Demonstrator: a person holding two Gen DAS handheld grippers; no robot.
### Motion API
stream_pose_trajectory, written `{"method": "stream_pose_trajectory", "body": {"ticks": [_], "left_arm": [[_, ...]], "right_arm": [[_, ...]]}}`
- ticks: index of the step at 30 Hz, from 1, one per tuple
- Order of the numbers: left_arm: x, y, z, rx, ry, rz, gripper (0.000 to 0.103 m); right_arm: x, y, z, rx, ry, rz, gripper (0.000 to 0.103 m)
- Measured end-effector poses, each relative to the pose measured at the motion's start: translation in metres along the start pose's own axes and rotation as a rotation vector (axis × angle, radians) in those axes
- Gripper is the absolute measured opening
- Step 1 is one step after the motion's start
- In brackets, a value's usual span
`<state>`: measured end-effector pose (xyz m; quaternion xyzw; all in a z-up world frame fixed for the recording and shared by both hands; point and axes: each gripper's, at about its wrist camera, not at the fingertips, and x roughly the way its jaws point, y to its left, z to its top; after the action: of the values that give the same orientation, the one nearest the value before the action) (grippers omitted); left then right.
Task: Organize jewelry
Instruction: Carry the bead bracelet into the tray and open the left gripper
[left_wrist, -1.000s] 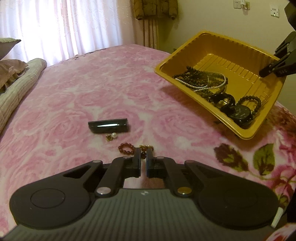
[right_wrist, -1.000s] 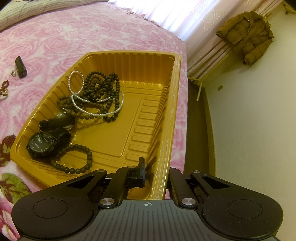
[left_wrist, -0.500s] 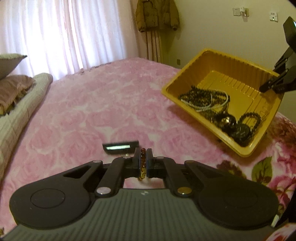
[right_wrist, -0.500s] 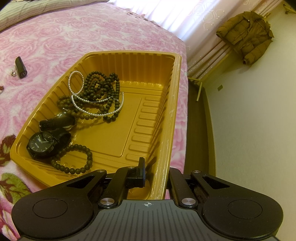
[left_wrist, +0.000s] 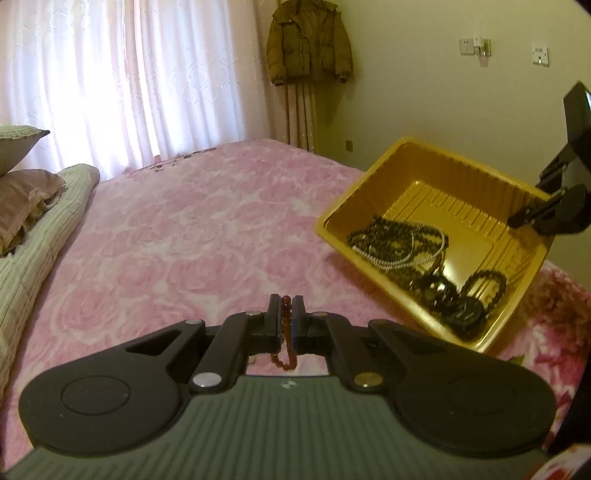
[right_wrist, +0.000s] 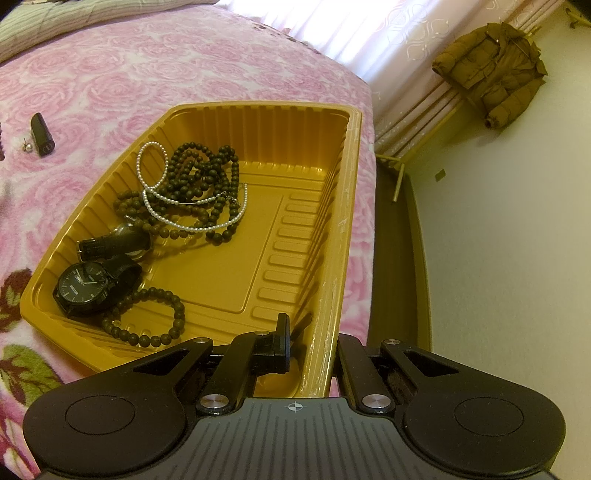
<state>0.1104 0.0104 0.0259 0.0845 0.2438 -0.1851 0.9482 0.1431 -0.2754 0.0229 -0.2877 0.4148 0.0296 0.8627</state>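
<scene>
My left gripper (left_wrist: 285, 302) is shut on a red-brown bead bracelet (left_wrist: 287, 363), which hangs in a loop below the fingers, lifted above the pink rose bedspread (left_wrist: 192, 236). To the right stands a yellow plastic tray (right_wrist: 258, 110), tilted up at its far side. In it lie a dark bead necklace (right_wrist: 199, 173), a pearl strand (right_wrist: 192, 225), a black watch (right_wrist: 83, 286) and a dark bead bracelet (right_wrist: 162, 317). My right gripper (right_wrist: 314, 347) is shut on the tray's wall, one finger inside and one outside; it also shows as the right gripper (left_wrist: 524, 218) at the tray's rim.
A small black tube (right_wrist: 41, 134) and a pearl earring (right_wrist: 26, 147) lie on the bedspread left of the tray. Pillows and a folded quilt (left_wrist: 33, 221) sit at the bed's left. The bed edge and floor (right_wrist: 498, 240) lie right of the tray. A brown jacket (left_wrist: 308, 40) hangs by the curtain.
My left gripper has risen with the red-brown bracelet, lifting it off the bedspread; the black tube and earring dropped out of its view. The right gripper and tray have not moved.
</scene>
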Motion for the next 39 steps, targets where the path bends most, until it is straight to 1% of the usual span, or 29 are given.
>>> {"method": "stream_pose_trajectory", "body": {"ticks": [6,11,14,21,24,31,39], "left_arm": [[0.0,-0.003,0.014,-0.026,-0.015,-0.03,0.004],[0.004,-0.018,0.027,-0.014,-0.037,-0.069,0.004],[0.007,-0.03,0.039,-0.003,-0.056,-0.104,0.004],[0.018,-0.062,0.068,0.003,-0.1,-0.214,0.004],[0.023,-0.076,0.076,0.002,-0.106,-0.259,0.004],[0.042,-0.103,0.085,0.022,-0.084,-0.328,0.004],[0.061,-0.12,0.079,0.026,-0.039,-0.357,0.004]], "right_arm": [[0.0,0.0,0.0,0.001,0.0,0.001,0.006],[0.0,0.0,0.0,0.0,0.0,0.0,0.006],[0.0,0.0,0.0,0.0,0.0,0.0,0.006],[0.0,0.0,0.001,0.002,0.001,0.001,0.006],[-0.001,0.0,0.002,0.001,0.001,0.001,0.006],[-0.002,0.0,0.003,0.005,0.001,0.004,0.006],[-0.003,0.0,0.004,0.008,0.001,0.007,0.006]]}}
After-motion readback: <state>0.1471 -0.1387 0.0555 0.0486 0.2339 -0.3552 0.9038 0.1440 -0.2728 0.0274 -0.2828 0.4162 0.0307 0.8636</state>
